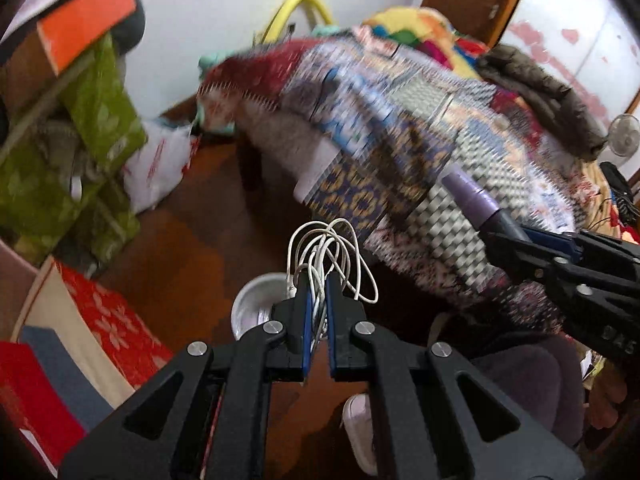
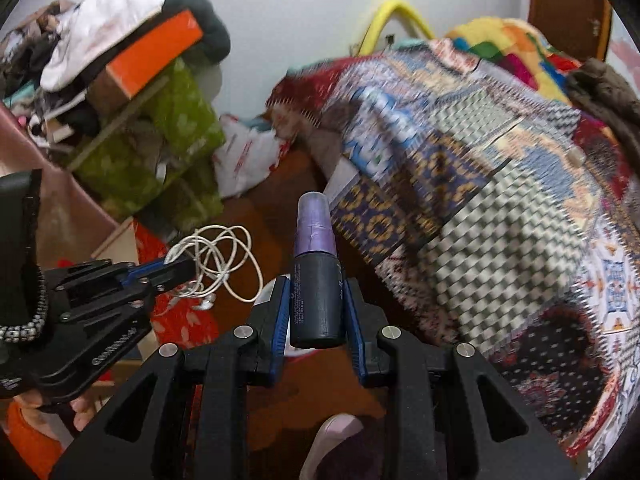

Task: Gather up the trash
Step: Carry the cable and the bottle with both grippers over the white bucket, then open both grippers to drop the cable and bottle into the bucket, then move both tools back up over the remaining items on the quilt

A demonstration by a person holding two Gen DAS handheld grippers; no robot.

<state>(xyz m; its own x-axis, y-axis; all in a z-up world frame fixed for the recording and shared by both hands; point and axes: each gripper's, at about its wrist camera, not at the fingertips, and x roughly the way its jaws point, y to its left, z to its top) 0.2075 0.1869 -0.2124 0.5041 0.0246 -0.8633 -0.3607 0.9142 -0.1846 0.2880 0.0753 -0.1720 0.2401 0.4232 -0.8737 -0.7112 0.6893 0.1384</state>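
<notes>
My left gripper [image 1: 317, 286] is shut on a tangle of white earphone cable [image 1: 332, 252], held in the air above the brown floor. It also shows at the left of the right wrist view [image 2: 188, 268], with the cable [image 2: 218, 260] hanging from it. My right gripper [image 2: 316, 296] is shut on a dark spray bottle with a purple cap [image 2: 316, 272], pointing forward. That bottle [image 1: 474, 196] and my right gripper [image 1: 504, 224] appear at the right of the left wrist view, beside the bed.
A bed with a patterned quilt [image 1: 420, 128] fills the right. A white round bin [image 1: 256, 308] stands on the floor below the left gripper. Green bags [image 1: 92, 128], an orange box [image 1: 88, 20], a white plastic bag [image 1: 160, 164] and red boxes [image 1: 108, 320] pile at the left.
</notes>
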